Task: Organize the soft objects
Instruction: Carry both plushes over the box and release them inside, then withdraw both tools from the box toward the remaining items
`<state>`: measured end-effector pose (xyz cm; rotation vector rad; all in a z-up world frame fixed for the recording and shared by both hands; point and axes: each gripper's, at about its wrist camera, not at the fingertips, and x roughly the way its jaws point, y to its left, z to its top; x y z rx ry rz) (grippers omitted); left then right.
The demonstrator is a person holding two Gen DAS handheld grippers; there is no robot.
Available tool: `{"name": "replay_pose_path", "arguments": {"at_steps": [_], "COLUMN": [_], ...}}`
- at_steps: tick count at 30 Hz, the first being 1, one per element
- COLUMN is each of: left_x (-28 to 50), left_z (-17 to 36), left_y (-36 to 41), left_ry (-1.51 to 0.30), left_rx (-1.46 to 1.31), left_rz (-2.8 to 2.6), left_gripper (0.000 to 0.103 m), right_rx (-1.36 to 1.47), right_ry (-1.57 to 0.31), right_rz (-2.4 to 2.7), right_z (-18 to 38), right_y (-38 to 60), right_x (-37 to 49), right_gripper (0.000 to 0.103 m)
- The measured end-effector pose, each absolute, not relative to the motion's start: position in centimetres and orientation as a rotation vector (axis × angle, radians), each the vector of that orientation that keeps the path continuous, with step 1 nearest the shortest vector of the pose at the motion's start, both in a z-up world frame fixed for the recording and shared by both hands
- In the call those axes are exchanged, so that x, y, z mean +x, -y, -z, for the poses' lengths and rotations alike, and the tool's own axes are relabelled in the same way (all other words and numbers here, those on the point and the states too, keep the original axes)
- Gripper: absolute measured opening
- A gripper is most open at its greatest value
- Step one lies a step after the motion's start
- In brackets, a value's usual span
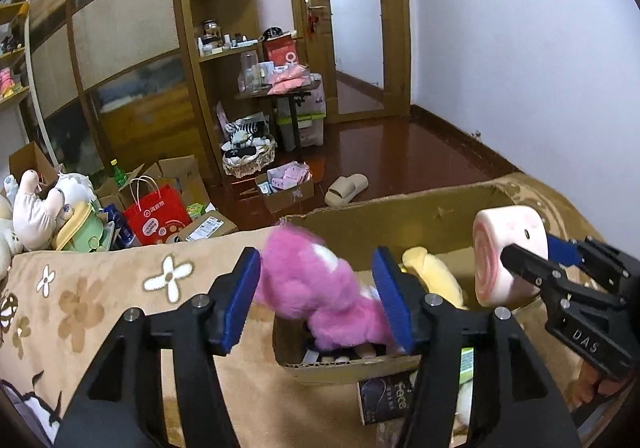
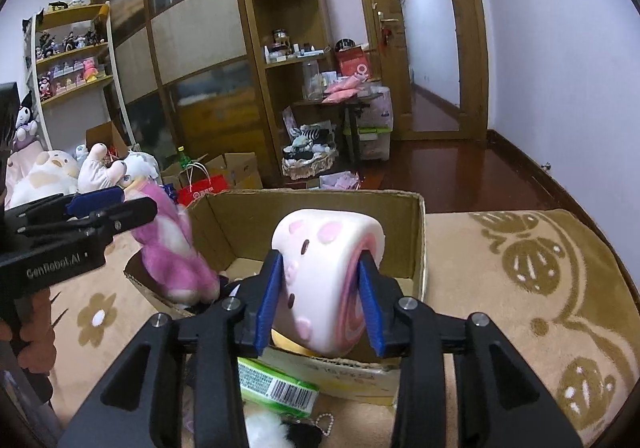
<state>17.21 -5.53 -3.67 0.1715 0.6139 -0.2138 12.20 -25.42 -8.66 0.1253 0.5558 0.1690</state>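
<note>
A pink plush toy (image 1: 320, 288) sits blurred between the wide-apart blue pads of my left gripper (image 1: 318, 288), over the near-left corner of an open cardboard box (image 1: 400, 210); the pads do not seem to press it. In the right wrist view that plush (image 2: 172, 248) hangs at the box's (image 2: 320, 195) left wall, just under the left gripper (image 2: 116, 204). My right gripper (image 2: 320, 288) is shut on a pale pink swiss-roll plush (image 2: 320, 248), held above the box. The left wrist view shows that roll (image 1: 508, 248) in the right gripper (image 1: 532, 260). A yellow plush (image 1: 432, 272) lies inside the box.
The box stands on a tan flower-patterned blanket (image 1: 100, 288). A green packet (image 2: 276, 384) and a dark packet (image 1: 384, 400) lie at its near side. A pile of plush toys (image 2: 52, 172), a red bag (image 1: 156, 216) and cartons crowd the left; a slipper (image 1: 346, 188) lies on the floor.
</note>
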Motion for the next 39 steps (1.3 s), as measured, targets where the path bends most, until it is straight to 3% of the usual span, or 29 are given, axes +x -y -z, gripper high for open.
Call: {"name": "replay_pose_path", "arguments": {"at_steps": [4,6,9,15,24,39], "left_x": [16.5,16.3,15.9,14.9,12.4,7.9], "left_z": [4.1,4.2,4.1,4.1,3.3,1.9], "left_y": [6.2,6.2,6.0,5.7,5.2,3.8], "left_ry": [-0.635,-0.644,-0.646,-0.677,-0.704,-0.755], "left_rx": [0.183,0.182,0.177,0.153,0.147,0.145], "left_rz": [0.227,0.226,0.212,0.202,0.195,0.206], "left_gripper": [0.066,0.069,0.078,0.08,0.095,0.099], "right_rx": [0.136,0.145,0.166,0.18,0.161,0.118], "right_ry": [-0.549,-0.538,-0.533,-0.536,-0.526,-0.539], "right_rz": [-0.164,-0.158,-0.154,-0.148,-0.146,-0.146], "right_z": [8.6,8.5,8.3,7.9,6.7,5.5], "right_y": [25.6,25.6,25.9,26.1,25.5,24.4], "right_x": [11.9,11.6,11.2,10.2,7.5,3.1], "right_gripper": [0.05,0.061,0.065,0.081,0.102,0.103]}}
